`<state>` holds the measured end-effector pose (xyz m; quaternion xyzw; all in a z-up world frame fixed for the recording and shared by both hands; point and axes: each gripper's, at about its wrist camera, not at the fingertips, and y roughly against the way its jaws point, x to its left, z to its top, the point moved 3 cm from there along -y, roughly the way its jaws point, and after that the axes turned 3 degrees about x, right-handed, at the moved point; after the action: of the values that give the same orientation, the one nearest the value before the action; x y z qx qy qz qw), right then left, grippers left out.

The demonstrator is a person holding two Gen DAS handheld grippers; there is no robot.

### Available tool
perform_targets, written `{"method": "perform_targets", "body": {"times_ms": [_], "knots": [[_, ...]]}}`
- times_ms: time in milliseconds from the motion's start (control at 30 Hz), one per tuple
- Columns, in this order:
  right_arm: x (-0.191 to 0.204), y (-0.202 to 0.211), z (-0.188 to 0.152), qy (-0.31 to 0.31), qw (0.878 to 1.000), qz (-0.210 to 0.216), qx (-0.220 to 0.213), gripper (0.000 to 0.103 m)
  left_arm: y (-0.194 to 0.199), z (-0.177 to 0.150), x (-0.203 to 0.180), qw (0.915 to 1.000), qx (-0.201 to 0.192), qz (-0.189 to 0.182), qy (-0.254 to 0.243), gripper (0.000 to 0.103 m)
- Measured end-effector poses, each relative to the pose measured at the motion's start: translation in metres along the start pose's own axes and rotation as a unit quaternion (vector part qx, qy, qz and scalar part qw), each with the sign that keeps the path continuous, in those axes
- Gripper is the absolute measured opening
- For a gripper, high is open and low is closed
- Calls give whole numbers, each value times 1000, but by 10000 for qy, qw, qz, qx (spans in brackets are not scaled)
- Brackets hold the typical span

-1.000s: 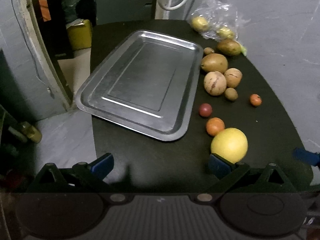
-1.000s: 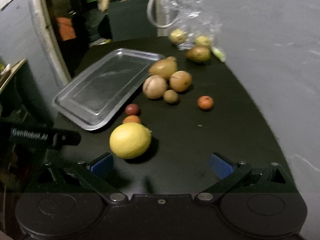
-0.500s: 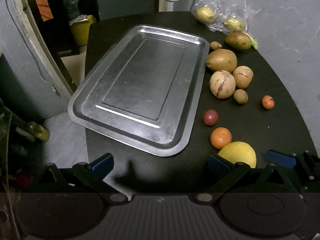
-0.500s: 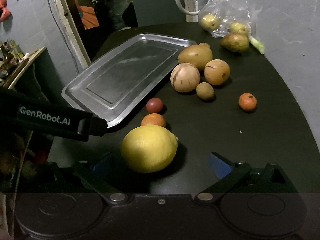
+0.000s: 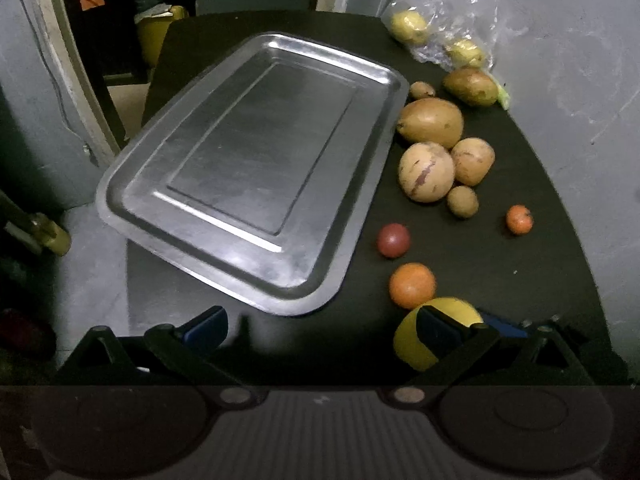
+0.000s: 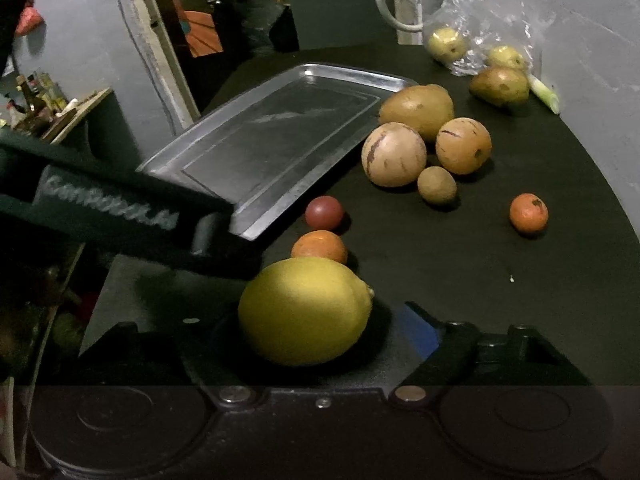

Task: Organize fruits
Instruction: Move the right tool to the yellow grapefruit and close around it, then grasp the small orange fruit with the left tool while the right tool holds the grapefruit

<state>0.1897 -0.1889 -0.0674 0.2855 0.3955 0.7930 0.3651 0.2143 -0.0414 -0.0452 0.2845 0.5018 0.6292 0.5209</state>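
Between the right gripper [image 6: 304,328] fingers: unobscured lemon [image 6: 304,310].

Black table [image 5: 460,256] — tray [image 5: 248,160], fruits [image 5: 426,172]

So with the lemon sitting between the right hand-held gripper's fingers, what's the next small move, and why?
Probably close the right hand-held gripper on the lemon. Its jaws stand open on either side of the fruit, which rests on the black table, and the metal tray holds nothing yet. The left hand-held gripper is open near the tray's corner.

Glossy metal tray [image 5: 256,168] — matt black table [image 5: 460,256] — crinkly clear plastic bag [image 5: 452,4].
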Motion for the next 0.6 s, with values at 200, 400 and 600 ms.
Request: {"method": "perform_targets", "body": {"times_ms": [200, 400, 600], "knots": [[-4, 10, -5, 214, 9995, 154, -146, 67, -5, 4, -15, 9997, 48, -249, 11, 102], [-26, 21, -13, 340, 9993, -133, -122, 67, -17, 5, -37, 9991, 210, -370, -45, 99], [-54, 31, -20, 90, 9994, -279, -162, 67, -33, 3, -54, 9991, 370, -207, -67, 92]]}}
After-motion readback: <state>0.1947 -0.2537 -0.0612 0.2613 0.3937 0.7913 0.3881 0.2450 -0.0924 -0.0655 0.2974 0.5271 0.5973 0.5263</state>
